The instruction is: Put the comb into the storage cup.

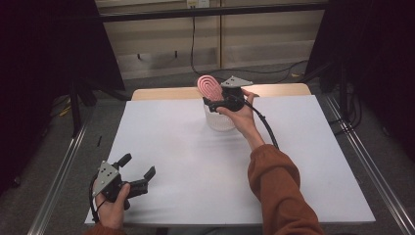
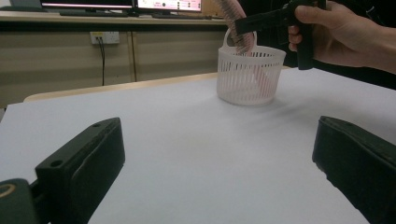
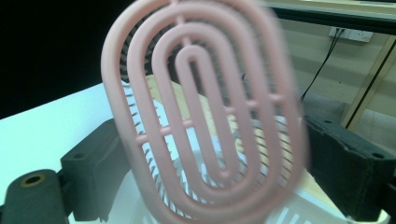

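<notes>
1. Pink hairbrush (image 1: pixel 209 87) stands handle-down in the white basket (image 2: pixel 251 77); right gripper (image 1: pixel 221 101) jaws flank it, apparently parted off it.
2. Left gripper (image 1: pixel 138 172) rests agape, empty.
3. Risk: the top-heavy brush could tip the light basket.

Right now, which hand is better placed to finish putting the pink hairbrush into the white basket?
The right. Its gripper is over the basket with the hairbrush standing between its jaws, handle end down inside. The left gripper rests open at the table's near corner, far from both.
</notes>
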